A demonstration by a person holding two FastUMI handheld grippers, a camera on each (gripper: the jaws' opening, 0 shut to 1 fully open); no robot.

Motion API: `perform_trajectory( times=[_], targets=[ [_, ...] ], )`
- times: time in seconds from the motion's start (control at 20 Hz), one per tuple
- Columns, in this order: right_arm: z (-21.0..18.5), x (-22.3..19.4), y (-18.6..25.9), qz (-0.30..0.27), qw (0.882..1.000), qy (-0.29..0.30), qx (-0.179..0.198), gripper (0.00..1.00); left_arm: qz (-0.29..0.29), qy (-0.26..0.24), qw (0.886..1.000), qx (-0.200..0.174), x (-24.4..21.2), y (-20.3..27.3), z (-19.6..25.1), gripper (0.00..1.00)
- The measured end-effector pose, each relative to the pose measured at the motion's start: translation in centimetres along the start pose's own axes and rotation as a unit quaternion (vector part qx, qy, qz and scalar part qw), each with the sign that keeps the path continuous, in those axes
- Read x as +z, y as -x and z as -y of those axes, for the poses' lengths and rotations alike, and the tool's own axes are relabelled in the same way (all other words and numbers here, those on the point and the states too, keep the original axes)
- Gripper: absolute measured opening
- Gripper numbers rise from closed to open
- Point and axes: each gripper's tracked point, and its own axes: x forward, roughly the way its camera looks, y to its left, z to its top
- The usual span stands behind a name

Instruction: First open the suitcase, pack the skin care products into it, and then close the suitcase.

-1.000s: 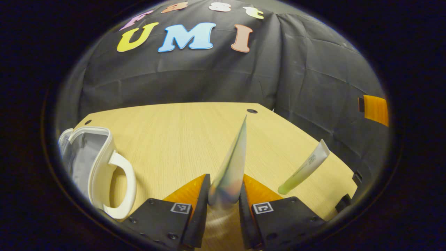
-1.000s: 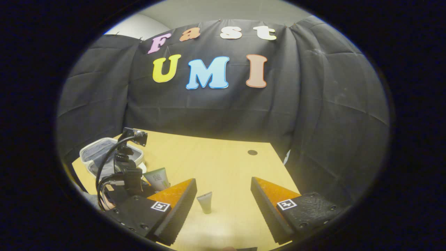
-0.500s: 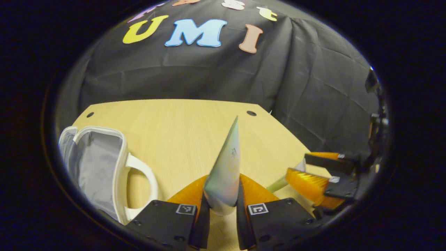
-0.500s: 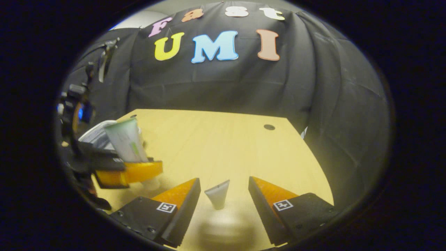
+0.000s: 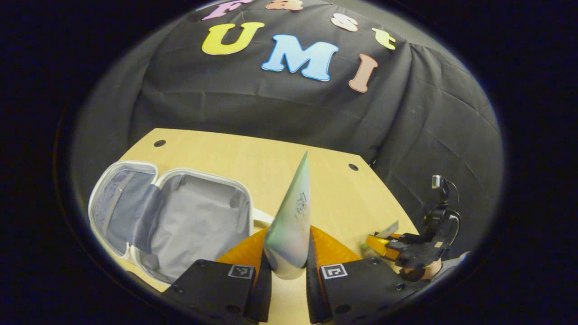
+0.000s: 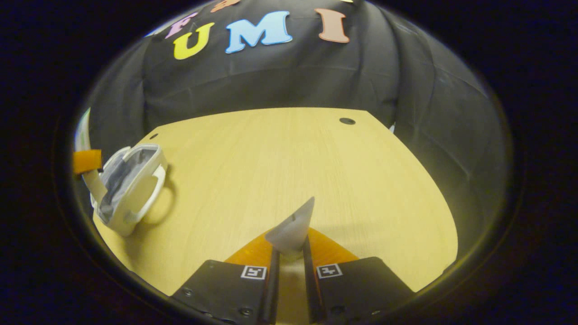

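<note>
With the left gripper (image 5: pixel 285 275) pinching a large tube (image 5: pixel 292 221) beside the open suitcase (image 5: pixel 180 216) and the right gripper (image 6: pixel 289 266) squeezing a small tube (image 6: pixel 292 228), either soft tube is risking slipping or missing the case.

Matt wood-grain table (image 6: pixel 316 153); suitcase (image 5: pixel 180 216) with soft grey cloth lining
</note>
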Motion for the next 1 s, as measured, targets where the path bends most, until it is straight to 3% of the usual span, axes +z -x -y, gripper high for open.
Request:
perform_trajectory(
  times=[0.15, 0.4, 0.65, 0.75, 0.85, 0.9, 0.95, 1.0],
  targets=[
    [-4.9, 0.8, 2.6, 0.004, 0.999, -0.039, 0.030, 0.24, -0.028, 0.005, 0.999, 0.023, -1.1, 0.9, -5.7, 0.40],
    [-15.7, 2.0, 6.9, 0.007, 0.993, -0.054, 0.105, 0.24, -0.106, -0.004, 0.993, 0.057, -4.1, 0.7, -14.0, 0.40],
    [-24.7, 1.9, 8.9, 0.001, 0.987, -0.045, 0.156, 0.24, -0.161, -0.028, 0.985, 0.056, -5.7, -0.6, -17.7, 0.41],
    [-27.1, 1.7, 8.7, -0.007, 0.986, -0.036, 0.165, 0.20, -0.134, -0.055, 0.988, 0.058, -4.1, -0.3, -18.3, 0.51],
    [-28.9, 1.3, 8.1, -0.018, 0.984, -0.023, 0.173, 0.20, -0.089, -0.076, 0.992, 0.053, -1.7, 0.3, -18.1, 0.80],
    [-29.7, 1.1, 7.7, -0.023, 0.984, -0.018, 0.177, 0.24, -0.070, -0.080, 0.993, 0.053, -0.9, 0.9, -18.2, 1.00],
    [-30.4, 0.8, 7.2, -0.031, 0.983, -0.011, 0.181, 0.20, -0.051, -0.079, 0.994, 0.052, -0.1, 1.6, -18.4, 0.95],
    [-31.0, 0.4, 6.5, -0.042, 0.982, -0.005, 0.183, 0.24, -0.033, -0.074, 0.995, 0.055, 0.6, 2.4, -18.9, 0.96]
  ],
)
